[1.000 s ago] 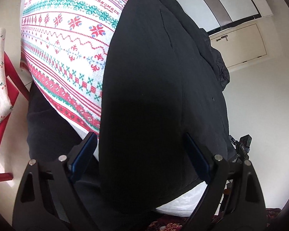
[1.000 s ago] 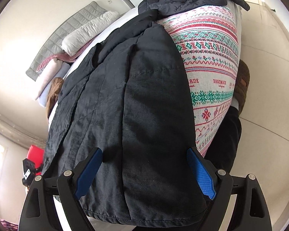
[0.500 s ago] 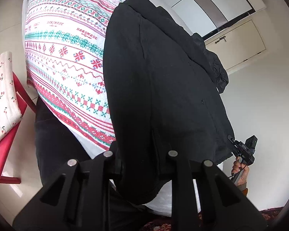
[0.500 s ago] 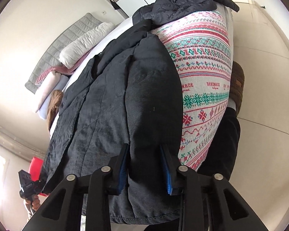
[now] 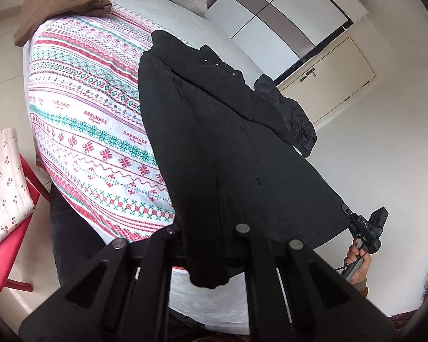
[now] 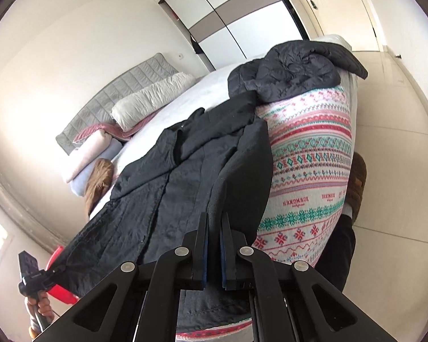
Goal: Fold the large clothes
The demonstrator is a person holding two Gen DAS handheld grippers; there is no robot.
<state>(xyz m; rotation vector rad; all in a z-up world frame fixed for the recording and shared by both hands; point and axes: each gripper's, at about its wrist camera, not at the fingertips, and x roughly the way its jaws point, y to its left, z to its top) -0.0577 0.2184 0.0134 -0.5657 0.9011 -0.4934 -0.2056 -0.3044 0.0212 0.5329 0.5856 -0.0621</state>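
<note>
Bedroom, white walls; bed point(image 5: 71, 91) with patterned cover fills frame centre. Black coat point(image 5: 214, 142) lies lengthwise across it, hem toward my cameras. Dark puffer jacket point(image 6: 294, 71) bunched upper right. My left gripper point(image 5: 205, 245) and right gripper point(image 6: 213, 245): jaws clenched on coat's hem corners.

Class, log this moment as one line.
left claw: shut on black coat hem | right claw: shut on hem | patterned blanket: underneath
</note>
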